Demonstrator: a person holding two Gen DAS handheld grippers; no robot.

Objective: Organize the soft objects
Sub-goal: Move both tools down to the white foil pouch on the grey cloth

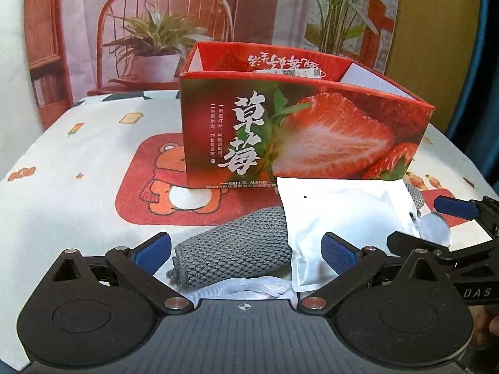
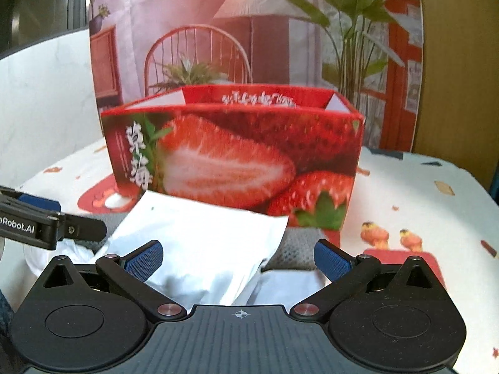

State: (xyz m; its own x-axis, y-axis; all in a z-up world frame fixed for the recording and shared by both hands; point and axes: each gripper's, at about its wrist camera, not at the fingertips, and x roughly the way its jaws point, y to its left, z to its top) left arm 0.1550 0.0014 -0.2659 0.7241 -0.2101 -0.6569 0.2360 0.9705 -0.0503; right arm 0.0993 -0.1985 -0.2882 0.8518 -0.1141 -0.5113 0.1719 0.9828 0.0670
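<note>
Cardboard, red and printed with a halved strawberry and white characters, forms the open-topped box (image 1: pixel 299 131) standing upright on the worktop (image 1: pixel 62 218), which is covered by a white cloth patterned with a cartoon bear on a red patch. Just in front of the box lie the soft things: a grey knitted roll of fabric (image 1: pixel 234 252) lying on its side, a flat white sealed pouch (image 1: pixel 336 218) leaning with its upper edge touching the box's front wall, and some crumpled thin white plastic (image 1: pixel 249 286) under the roll's near end.

The left hand-held gripper (image 1: pixel 246 246) is released, its blue-padded fingers spread wide, with the grey roll and the pouch's near corner lying between them; the pads press on neither. The right hand-held gripper (image 2: pixel 238 258) is likewise spread to its widest, and in its own view the white pouch sits between its blue pads without being pinched. More grey knit (image 2: pixel 296 249) shows beside and partly beneath the pouch there. Each gripper shows at the edge of the other's view, so the two are close side by side above the pile.

A printed backdrop (image 1: pixel 156 31) showing a chair and potted plants hangs behind the worktop.
</note>
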